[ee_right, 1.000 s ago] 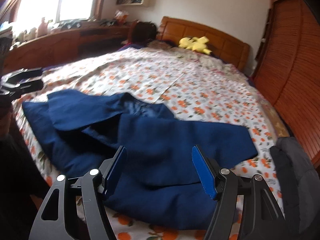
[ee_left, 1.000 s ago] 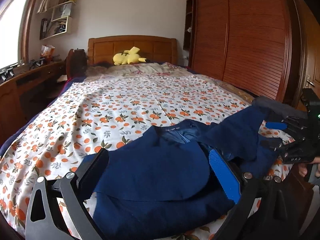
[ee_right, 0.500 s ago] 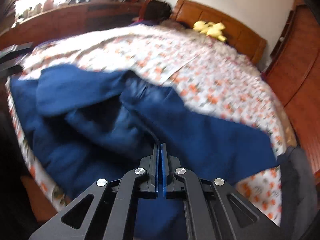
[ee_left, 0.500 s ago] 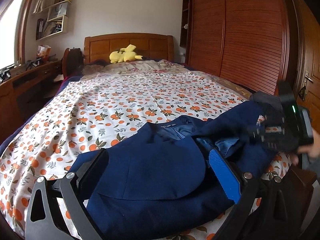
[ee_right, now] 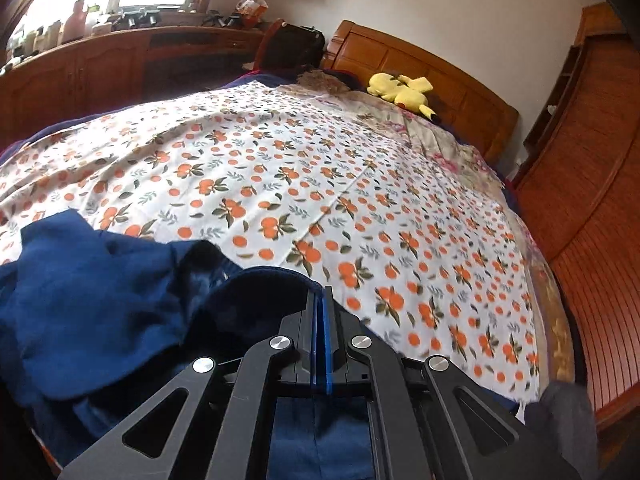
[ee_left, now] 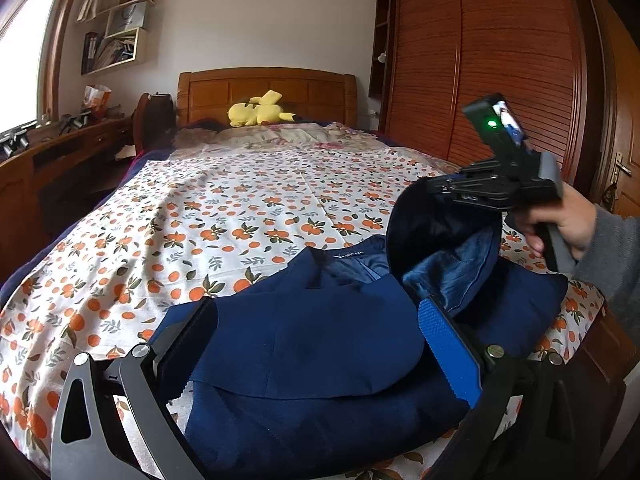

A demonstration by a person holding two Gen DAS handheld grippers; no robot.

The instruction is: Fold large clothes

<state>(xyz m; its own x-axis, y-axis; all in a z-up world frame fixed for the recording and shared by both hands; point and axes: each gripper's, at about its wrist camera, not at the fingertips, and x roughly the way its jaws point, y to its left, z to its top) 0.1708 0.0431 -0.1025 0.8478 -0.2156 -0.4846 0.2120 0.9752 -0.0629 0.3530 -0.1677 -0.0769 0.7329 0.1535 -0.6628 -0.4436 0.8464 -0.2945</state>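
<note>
A navy blue jacket (ee_left: 312,344) lies on the near end of the bed, collar toward the headboard, its shiny lining showing. My left gripper (ee_left: 316,312) hangs open just over the jacket's front panel, and its pads (ee_left: 444,344) are not pressing on the cloth. A hand holds my right gripper (ee_left: 434,190) at the right, shut on the jacket's right side, which hangs from it in a raised fold (ee_left: 440,240). In the right wrist view the right gripper (ee_right: 320,300) has its blue pads together on dark cloth, and the rest of the jacket (ee_right: 100,292) is bunched at the left.
The orange-patterned bed sheet (ee_left: 240,216) stretches away to a wooden headboard (ee_left: 268,88) with a yellow plush toy (ee_left: 260,112). A wooden wardrobe (ee_left: 500,72) lines the right side, a desk (ee_left: 60,152) the left. A grey garment (ee_right: 560,412) lies at the bed's right edge.
My right gripper went from open to shut on the jacket's right side, then lifted that part off the bed and carried it inward. The left gripper stayed put and open.
</note>
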